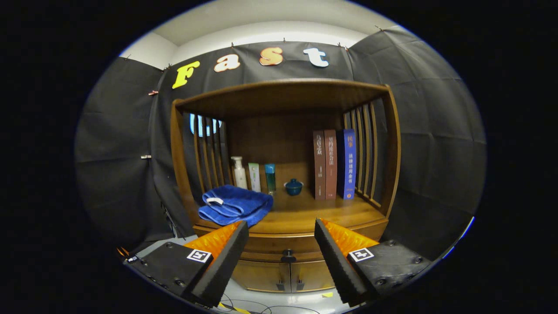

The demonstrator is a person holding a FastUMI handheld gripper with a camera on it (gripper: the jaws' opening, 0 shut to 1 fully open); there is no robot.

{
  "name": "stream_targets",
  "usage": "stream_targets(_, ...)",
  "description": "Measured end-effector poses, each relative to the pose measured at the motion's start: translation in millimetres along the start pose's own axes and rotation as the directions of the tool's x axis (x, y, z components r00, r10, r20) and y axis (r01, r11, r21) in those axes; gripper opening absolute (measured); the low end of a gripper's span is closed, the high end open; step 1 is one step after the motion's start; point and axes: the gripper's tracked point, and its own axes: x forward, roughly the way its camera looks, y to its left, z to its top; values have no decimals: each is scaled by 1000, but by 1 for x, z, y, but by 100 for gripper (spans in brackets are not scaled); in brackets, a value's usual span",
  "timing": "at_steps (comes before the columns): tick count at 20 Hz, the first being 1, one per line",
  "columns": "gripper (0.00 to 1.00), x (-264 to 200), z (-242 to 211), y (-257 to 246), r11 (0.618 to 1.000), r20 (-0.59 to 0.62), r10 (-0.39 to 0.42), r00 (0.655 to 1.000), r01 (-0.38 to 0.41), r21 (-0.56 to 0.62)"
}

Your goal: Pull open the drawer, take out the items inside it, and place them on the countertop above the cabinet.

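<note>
One drawer (287,247) sits shut under the countertop (305,216), w/ small dark knob (287,254) centred between and just beyond the spread, empty gripper (281,237) fingers; judged stiff, rigid wood, likely light to pull — grip at knob only.

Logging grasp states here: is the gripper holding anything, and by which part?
Nothing is held: the hand-held gripper is open, with the drawer knob beyond its fingers.
</note>
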Motion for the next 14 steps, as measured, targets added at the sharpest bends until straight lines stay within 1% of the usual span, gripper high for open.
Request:
stream_targets(6,99,58,-84,-7,1000,-144,-18,989,17,-9)
stream_targets(10,97,86,-117,-9,999,-181,-31,983,26,-28)
stream_targets(12,96,98,-131,-9,1000,-197,-26,980,25,-10)
stream_targets(13,92,102,-139,-11,1000,-213,-30,977,30,-1)
stream_targets(14,92,107,-145,-11,999,-229,-28,973,31,11)
